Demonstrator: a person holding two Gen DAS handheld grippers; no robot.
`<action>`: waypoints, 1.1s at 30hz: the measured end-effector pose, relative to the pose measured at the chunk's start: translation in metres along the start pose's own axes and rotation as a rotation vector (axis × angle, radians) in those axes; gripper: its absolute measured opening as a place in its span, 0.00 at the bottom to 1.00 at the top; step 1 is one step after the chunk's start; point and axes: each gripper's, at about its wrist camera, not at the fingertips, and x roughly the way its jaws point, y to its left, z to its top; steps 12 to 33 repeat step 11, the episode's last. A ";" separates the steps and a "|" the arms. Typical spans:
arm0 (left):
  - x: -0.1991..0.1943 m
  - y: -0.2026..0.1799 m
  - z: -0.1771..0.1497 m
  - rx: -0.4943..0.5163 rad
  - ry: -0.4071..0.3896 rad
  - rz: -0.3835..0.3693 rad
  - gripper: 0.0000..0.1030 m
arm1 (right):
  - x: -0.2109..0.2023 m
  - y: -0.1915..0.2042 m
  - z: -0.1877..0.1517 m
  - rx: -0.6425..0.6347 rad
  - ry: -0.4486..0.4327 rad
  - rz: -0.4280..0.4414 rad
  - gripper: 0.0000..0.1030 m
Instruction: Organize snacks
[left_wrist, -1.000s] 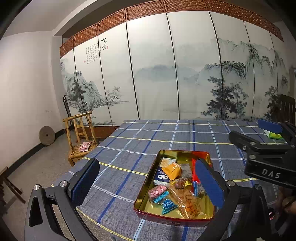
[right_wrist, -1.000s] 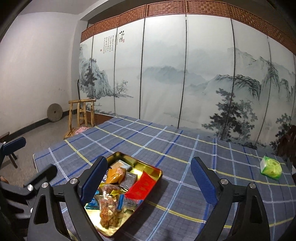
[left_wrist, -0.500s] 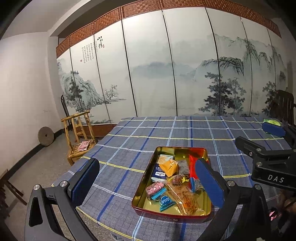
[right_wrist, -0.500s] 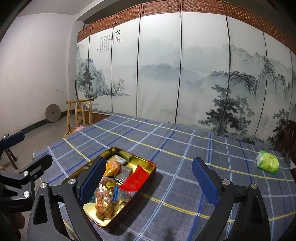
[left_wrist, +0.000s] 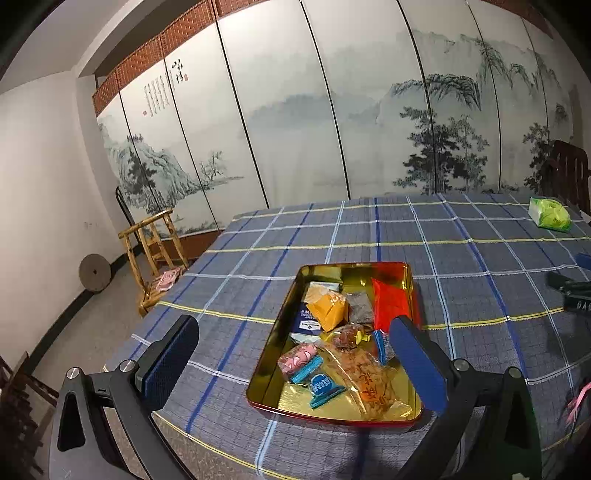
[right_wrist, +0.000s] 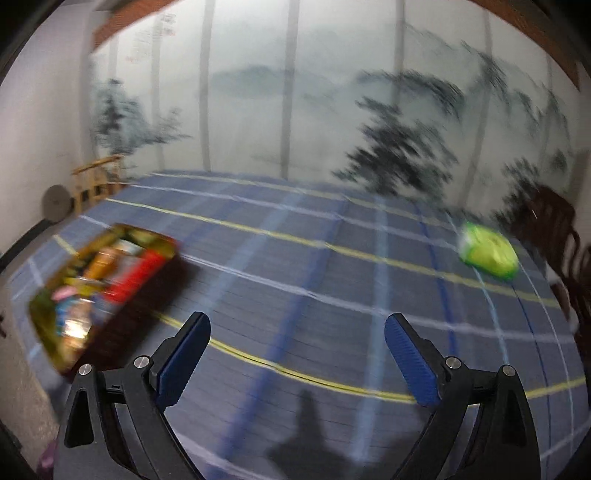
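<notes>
Most snacks (left_wrist: 334, 339) sit in the tin (left_wrist: 275, 345), but a green pack (right_wrist: 487, 254) waits far off, and both the left gripper (left_wrist: 295, 354) and right gripper (right_wrist: 297, 352) are wide open, holding nothing.

Our left gripper (left_wrist: 293, 356) sits low in its own view, jaws spread wide and nothing between them, one blue pad (left_wrist: 170, 360) at lower left of the frame and the other at lower right. Our right gripper (right_wrist: 297, 360) likewise fills the bottom of its blurred view, jaws wide apart and bare. A dark part of it also shows at the right edge of the left view (left_wrist: 574, 291).
</notes>
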 end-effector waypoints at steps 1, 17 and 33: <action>0.002 -0.002 0.001 -0.004 0.013 -0.003 1.00 | 0.009 -0.017 -0.002 0.012 0.033 -0.026 0.93; 0.003 -0.007 0.007 -0.009 0.063 0.004 1.00 | 0.080 -0.163 -0.037 0.176 0.301 -0.169 0.93; 0.003 -0.007 0.007 -0.009 0.063 0.004 1.00 | 0.080 -0.163 -0.037 0.176 0.301 -0.169 0.93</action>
